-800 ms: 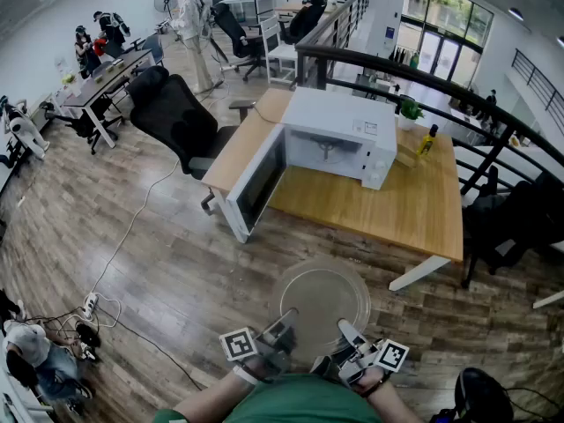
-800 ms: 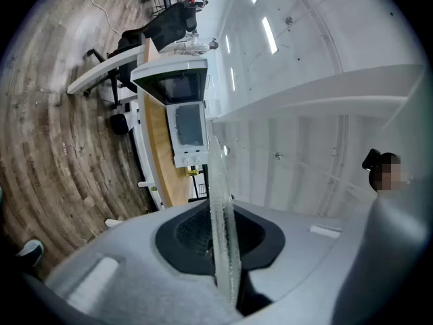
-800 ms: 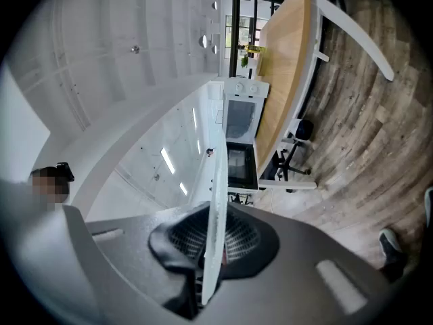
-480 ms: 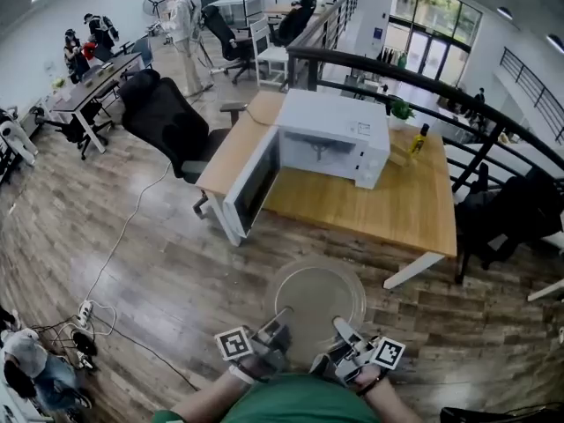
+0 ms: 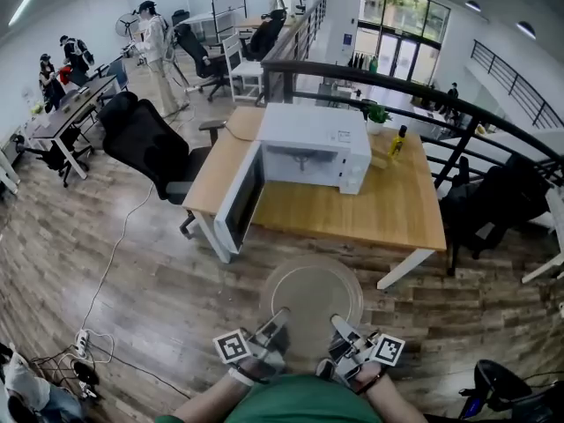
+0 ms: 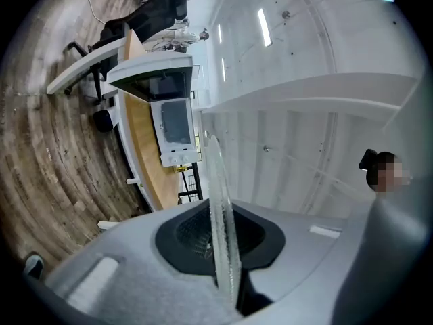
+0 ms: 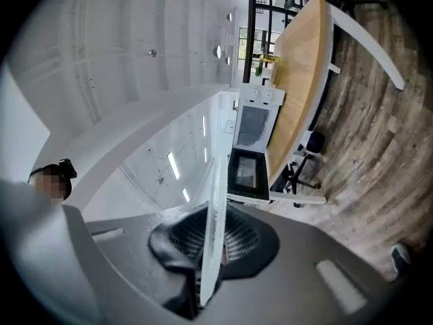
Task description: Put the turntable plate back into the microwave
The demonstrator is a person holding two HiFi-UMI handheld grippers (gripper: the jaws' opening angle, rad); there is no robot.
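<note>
The plate [image 5: 310, 296], a clear glass disc, hangs roughly level in front of the microwave [image 5: 313, 144], well apart from it and over the floor short of the table [image 5: 388, 211]. The left gripper [image 5: 277, 322] and right gripper [image 5: 340, 327] are each clamped on the plate's rim, both on the edge farthest from the microwave. Each gripper view shows the glass edge-on, pinched between the pads. The door [image 5: 240, 199] stands open on the microwave's left side, and the cavity faces the plate. Judged from this, the plate is stiff, fairly heavy, smooth enough to slip, and liable to break if dropped or knocked on the cavity mouth. The rim is the only sound hold. With both grips on one edge, the unsupported side toward the microwave levers against the pads, so it may droop. It needs firm pressure and level carriage.
</note>
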